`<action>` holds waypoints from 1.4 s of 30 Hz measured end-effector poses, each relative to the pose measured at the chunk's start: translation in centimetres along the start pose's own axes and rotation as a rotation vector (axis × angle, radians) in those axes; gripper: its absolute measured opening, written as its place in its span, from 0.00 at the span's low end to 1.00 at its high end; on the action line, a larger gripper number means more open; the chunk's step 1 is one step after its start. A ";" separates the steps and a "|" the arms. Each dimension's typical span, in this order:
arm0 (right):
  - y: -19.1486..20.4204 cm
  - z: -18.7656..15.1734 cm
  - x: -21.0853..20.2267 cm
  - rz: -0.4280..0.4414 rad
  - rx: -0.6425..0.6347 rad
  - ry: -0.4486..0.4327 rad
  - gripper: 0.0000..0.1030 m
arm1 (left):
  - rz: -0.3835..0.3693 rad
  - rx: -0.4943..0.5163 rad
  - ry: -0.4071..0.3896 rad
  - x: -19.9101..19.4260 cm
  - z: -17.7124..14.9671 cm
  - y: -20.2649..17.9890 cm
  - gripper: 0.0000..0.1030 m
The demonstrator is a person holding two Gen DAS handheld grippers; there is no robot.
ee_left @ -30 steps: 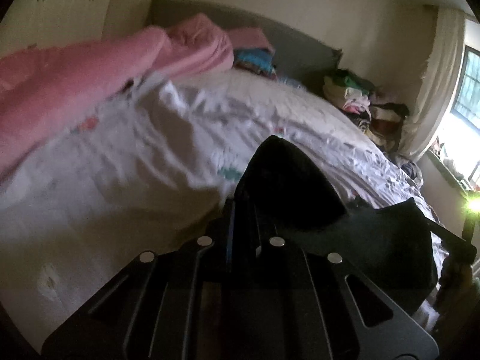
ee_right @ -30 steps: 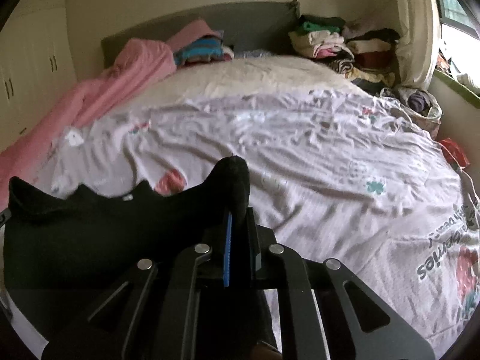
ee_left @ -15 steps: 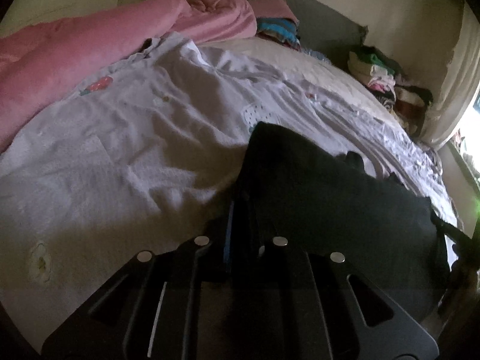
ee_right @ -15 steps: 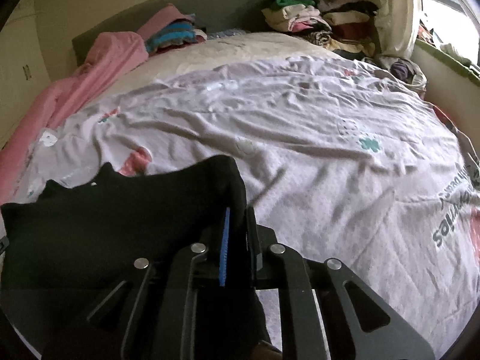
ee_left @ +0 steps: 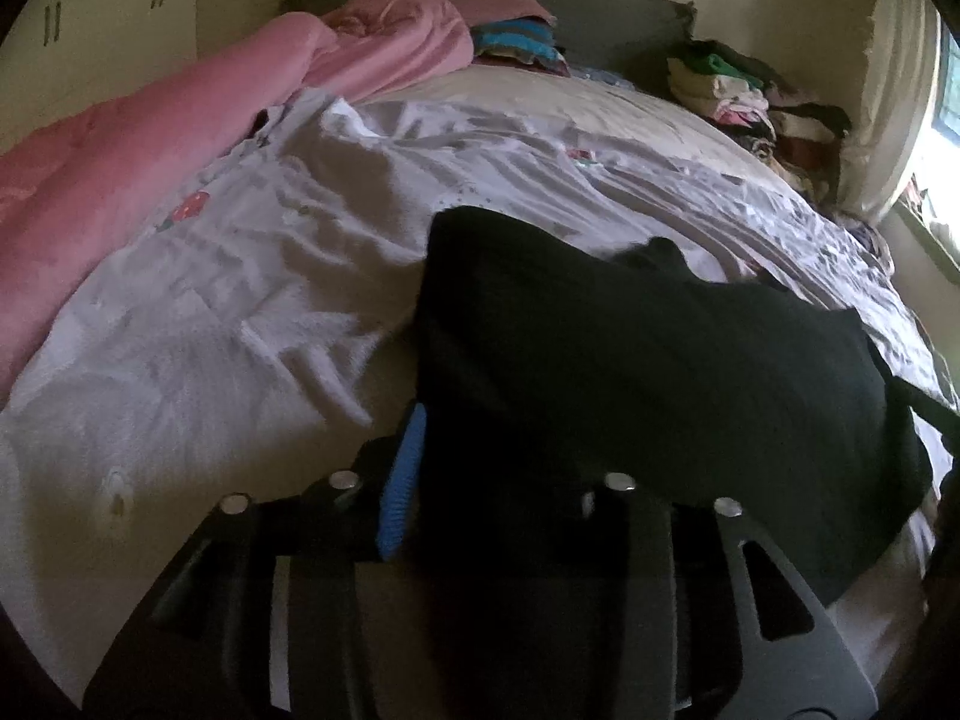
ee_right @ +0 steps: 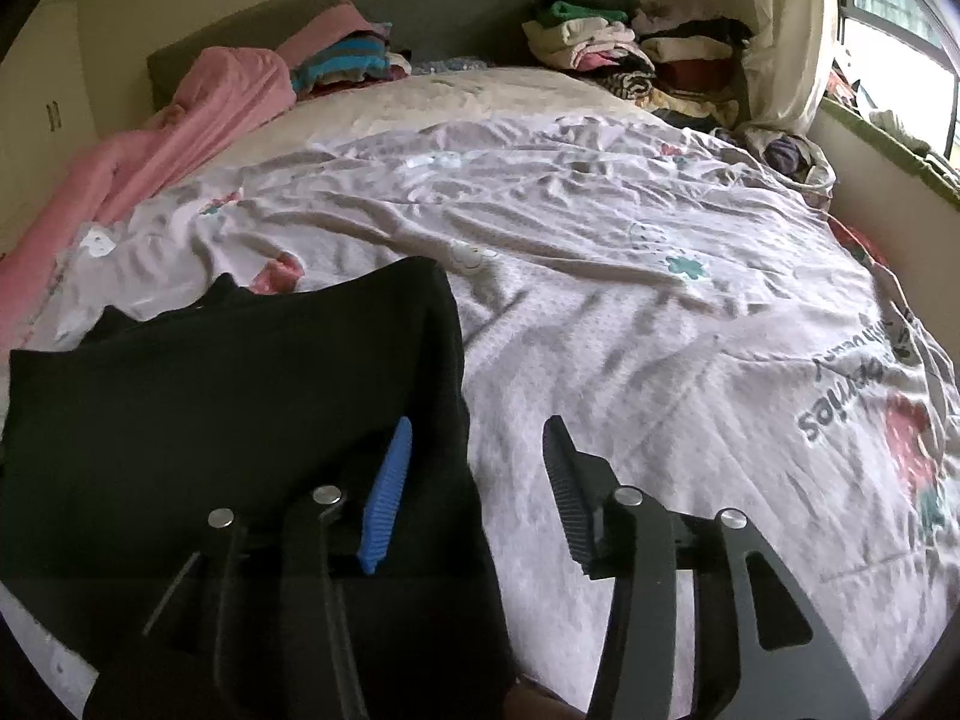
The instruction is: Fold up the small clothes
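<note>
So the black top (ee_right: pixel 240 396) is lying spread out on the bed (ee_right: pixel 630 312), right at the near edge. In the right camera it sits under and to the left of the right claw (ee_right: pixel 480 468), with its right-hand edge running up just past the blue pad. That claw is released, jaws standing wide apart with bare sheet showing between them, and nothing in it. The left claw (ee_left: pixel 510 468) is harder to read: the blue pad on its left finger shows clearly and the right finger seems spread well off to the side, but the top (ee_left: pixel 648 372) is draped over the gap, so I can't tell whether it has let go or is pinching some cloth. From that side the fabric runs ahead and off to the right of the claw. Handling-wise, this looks like a light, floppy knit with zero stiffness, so it'll sag and bunch anywhere it isn't supported, and it'll probably drag on the crinkly printed sheet rather than slide nicely. Not fragile at all, so squeezing hard is fine. I'd grab it at the corners or along a hem, one claw per side, pinching both layers so the bottom one doesn't get left behind, and lift just enough to carry the edge over. Grabbing mid-panel would just tent it and wreck the flat lay. The pink blanket (ee_right: pixel 198 108) and the clothes pile (ee_right: pixel 600 36) are far ahead of both claws, well out of the way.
</note>
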State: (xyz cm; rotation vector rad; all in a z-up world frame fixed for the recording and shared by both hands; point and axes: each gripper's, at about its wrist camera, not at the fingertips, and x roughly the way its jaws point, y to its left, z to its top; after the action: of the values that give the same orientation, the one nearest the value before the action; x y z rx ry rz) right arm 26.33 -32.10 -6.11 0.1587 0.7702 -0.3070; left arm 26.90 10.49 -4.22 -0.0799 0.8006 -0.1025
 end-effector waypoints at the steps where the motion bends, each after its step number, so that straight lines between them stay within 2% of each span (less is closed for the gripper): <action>1: 0.0 -0.2 -0.4 0.003 -0.003 -0.005 0.46 | 0.000 0.009 0.003 -0.2 -0.2 -0.3 0.34; 4: 0.4 -1.0 -1.8 0.017 -0.024 -0.020 0.49 | -0.001 0.022 0.003 -0.8 -0.6 -0.9 0.35; 14: 2.1 -3.5 -5.4 0.078 -0.106 -0.038 0.49 | -0.024 0.000 0.000 -2.5 -1.7 -1.3 0.40; 23: 2.3 -5.6 -5.0 0.094 -0.122 0.047 0.49 | -0.017 0.016 0.063 -2.2 -3.3 -2.0 0.45; 27: 2.0 -6.3 -5.0 0.095 -0.105 0.052 0.49 | -0.018 0.000 0.084 -1.9 -3.8 -1.8 0.45; 31: 2.0 -6.7 -5.3 0.088 -0.107 0.052 0.49 | -0.055 -0.056 0.096 -1.9 -4.1 -0.9 0.46; 33: 2.0 -6.8 -5.6 0.086 -0.112 0.045 0.49 | -0.056 -0.061 0.091 -2.2 -4.3 -0.7 0.49; 35: 2.0 -6.8 -6.1 0.091 -0.113 0.035 0.53 | -0.045 -0.063 0.083 -2.7 -4.5 -0.6 0.61; 37: 1.9 -6.8 -6.4 0.107 -0.105 0.026 0.71 | -0.051 -0.074 0.077 -3.2 -4.7 -0.1 0.66; 39: 1.9 -6.9 -7.0 0.106 -0.102 0.009 0.78 | -0.055 -0.079 0.071 -3.5 -4.9 0.2 0.68; 42: 2.1 -6.9 -7.7 0.116 -0.104 -0.007 0.86 | -0.047 -0.073 0.055 -4.1 -5.2 0.3 0.82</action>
State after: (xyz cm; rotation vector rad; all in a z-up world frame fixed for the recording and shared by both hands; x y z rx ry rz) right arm 17.28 -26.75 -5.55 0.1036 0.7651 -0.1567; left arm 20.31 11.10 -4.92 -0.1659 0.8572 -0.1205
